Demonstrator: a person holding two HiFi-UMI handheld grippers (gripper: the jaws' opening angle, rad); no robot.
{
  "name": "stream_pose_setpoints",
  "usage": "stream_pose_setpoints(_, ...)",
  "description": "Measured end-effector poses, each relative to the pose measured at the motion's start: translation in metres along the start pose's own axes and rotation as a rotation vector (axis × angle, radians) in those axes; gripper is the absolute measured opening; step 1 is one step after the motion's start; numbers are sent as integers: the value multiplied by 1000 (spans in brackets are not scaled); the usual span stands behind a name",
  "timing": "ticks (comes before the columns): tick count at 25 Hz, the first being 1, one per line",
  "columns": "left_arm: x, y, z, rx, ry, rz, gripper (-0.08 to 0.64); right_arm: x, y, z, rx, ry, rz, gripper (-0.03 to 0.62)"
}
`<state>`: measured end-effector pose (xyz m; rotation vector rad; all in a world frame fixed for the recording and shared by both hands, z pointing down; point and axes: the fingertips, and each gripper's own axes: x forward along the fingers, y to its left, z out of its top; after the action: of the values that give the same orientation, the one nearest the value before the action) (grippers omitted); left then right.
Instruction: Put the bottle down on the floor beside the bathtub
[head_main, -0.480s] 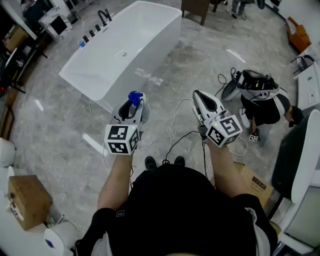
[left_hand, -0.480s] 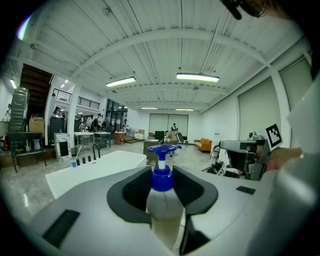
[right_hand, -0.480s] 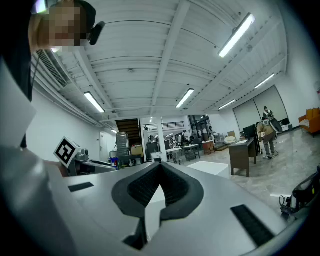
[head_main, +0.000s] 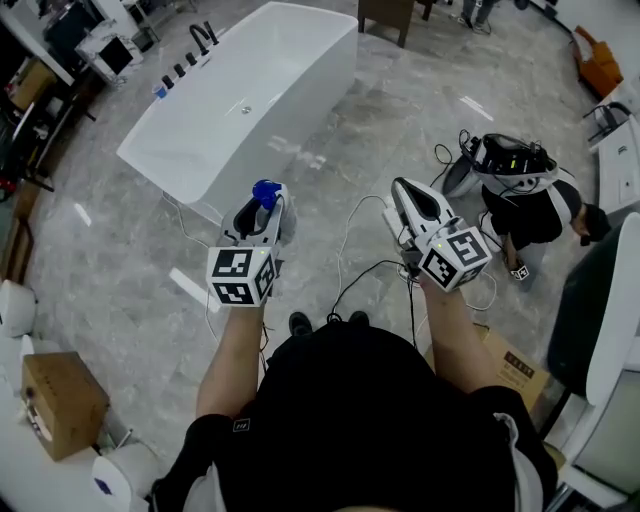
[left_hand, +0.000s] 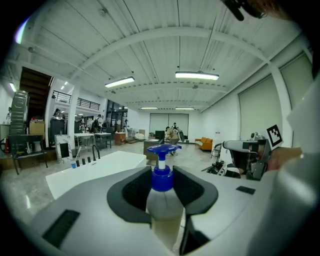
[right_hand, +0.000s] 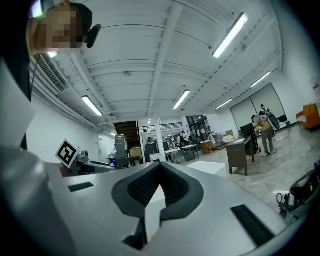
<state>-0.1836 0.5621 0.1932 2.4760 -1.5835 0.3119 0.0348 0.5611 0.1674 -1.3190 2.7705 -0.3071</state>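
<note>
The left gripper (head_main: 262, 212), left of centre, clamps the blue-pumped bottle (left_hand: 162, 205) upright. The right gripper (head_main: 408, 195), right of centre, has its jaws together, empty. The bathtub (head_main: 305, 125) lies upper left.

Blue-capped pale bottle (left_hand: 161, 197), white bathtub (head_main: 300, 110), grey marbled floor (head_main: 400, 110)

The bathtub (head_main: 250, 100) is smooth, glossy white and the floor (head_main: 400, 130) polished grey veined stone – the bottle (left_hand: 165, 210) is cloudy translucent plastic under a shiny blue plastic pump (left_hand: 162, 170) – the box (head_main: 65, 400) matt brown cardboard.
</note>
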Motion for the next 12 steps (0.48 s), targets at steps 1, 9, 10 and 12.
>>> stream_pose_setpoints(1, 0, -3, 0, -1, -1, 4, 141, -6, -3, 2, 1, -5, 5, 28)
stream_pose_setpoints(9, -1, -24, -8, -26, 0, 52, 141, -44, -18, -2, -3, 21, 63, 28)
stream_pose_setpoints(10, 0, -27, -11, -27, 4, 53, 141, -45, -20, -6, -12, 36, 64, 28)
stream_pose_setpoints(12, 4, -30, -15, -31, 12, 52, 141, -45, -25, -12, -13, 59, 69, 28)
